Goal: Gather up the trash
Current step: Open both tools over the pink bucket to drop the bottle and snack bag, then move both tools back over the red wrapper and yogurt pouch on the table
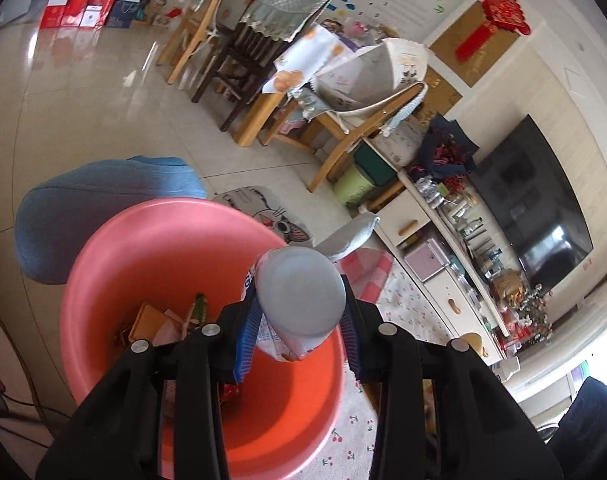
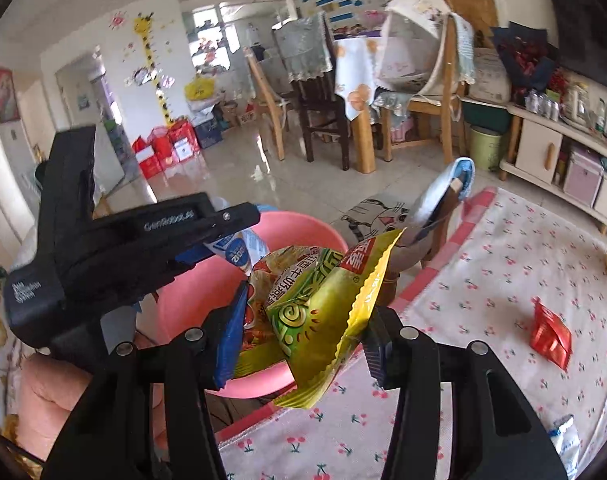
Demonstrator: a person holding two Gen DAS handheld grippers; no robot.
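Note:
My left gripper (image 1: 299, 332) is shut on a white cup with a printed label (image 1: 303, 292), bottom end towards the camera. It hangs over a pink basin (image 1: 163, 248) with several wrappers (image 1: 159, 320) lying inside. In the right wrist view my right gripper (image 2: 303, 340) is shut on a green and yellow snack bag (image 2: 315, 292), just over the near rim of the pink basin (image 2: 191, 300). The left gripper (image 2: 223, 236) reaches in from the left above the basin with the cup (image 2: 239, 252) between its fingers. A red wrapper (image 2: 549, 336) lies on the cherry-print cloth (image 2: 503, 260).
A white and blue packet (image 2: 565, 440) lies at the cloth's near right. A grey and blue object (image 2: 443, 196) stands up beyond the basin. A blue cushion (image 1: 103, 208) and a cat mat (image 1: 263, 212) lie on the floor behind. A hand (image 2: 55, 392) holds the left gripper.

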